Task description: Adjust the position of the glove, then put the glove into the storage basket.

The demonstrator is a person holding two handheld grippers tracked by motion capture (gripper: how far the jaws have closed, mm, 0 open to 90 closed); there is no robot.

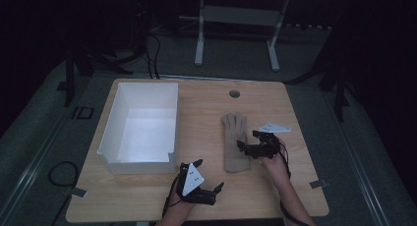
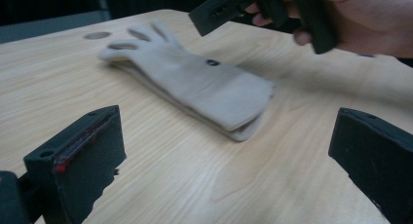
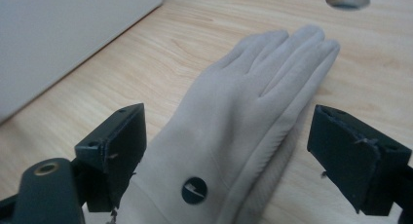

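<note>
Beige glove (image 3: 234, 136) flat on table (image 1: 147, 196), cuff cut off, right gripper (image 3: 226, 151) wide open above it, left gripper (image 2: 219, 160) open, empty.

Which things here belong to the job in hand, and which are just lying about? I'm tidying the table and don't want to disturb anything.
In the job:
- beige fabric gloves, stacked flat
- right gripper, open over them
- left gripper, open

Lying about:
- white open-topped rectangular box
- wooden table with round grey cable hole
</note>
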